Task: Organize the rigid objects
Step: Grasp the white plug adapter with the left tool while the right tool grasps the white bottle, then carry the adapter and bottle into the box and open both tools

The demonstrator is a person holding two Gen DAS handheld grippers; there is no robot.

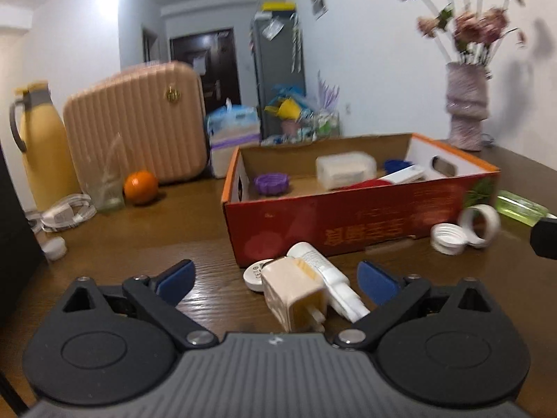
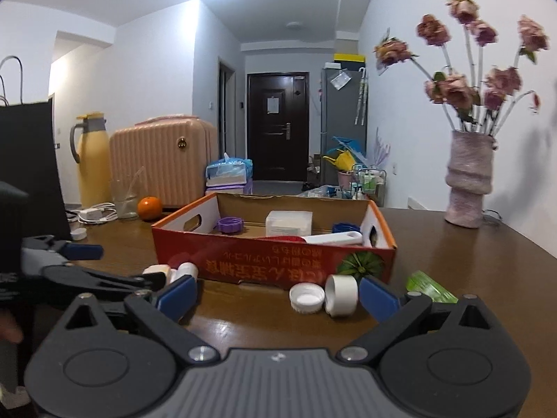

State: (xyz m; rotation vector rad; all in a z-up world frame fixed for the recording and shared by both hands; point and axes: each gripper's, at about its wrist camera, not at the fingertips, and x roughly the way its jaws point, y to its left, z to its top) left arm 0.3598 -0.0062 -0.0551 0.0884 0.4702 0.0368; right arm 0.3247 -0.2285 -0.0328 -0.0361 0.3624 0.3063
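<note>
My left gripper (image 1: 276, 284) is open low over the wooden table, its blue pads either side of a cream plug adapter (image 1: 296, 299), a white tube (image 1: 325, 273) and a round white disc (image 1: 256, 273), pressing on none. Behind them stands the red cardboard box (image 1: 348, 226), holding a purple lid (image 1: 271, 183), a translucent white container (image 1: 344, 169) and other pieces. My right gripper (image 2: 277, 296) is open too. A white screw cap (image 2: 306, 297) and a white ring (image 2: 343, 294) lie between its fingers in front of the box (image 2: 271, 261). The left gripper (image 2: 122, 264) shows at the left.
A green bottle (image 2: 431, 287) lies right of the ring. At the back left are an orange (image 1: 141, 186), a glass (image 1: 108, 195), a white charger cable (image 1: 66, 212), a yellow flask (image 1: 41, 146) and a pink suitcase (image 1: 139, 122). A vase of flowers (image 2: 470, 181) stands at the back right.
</note>
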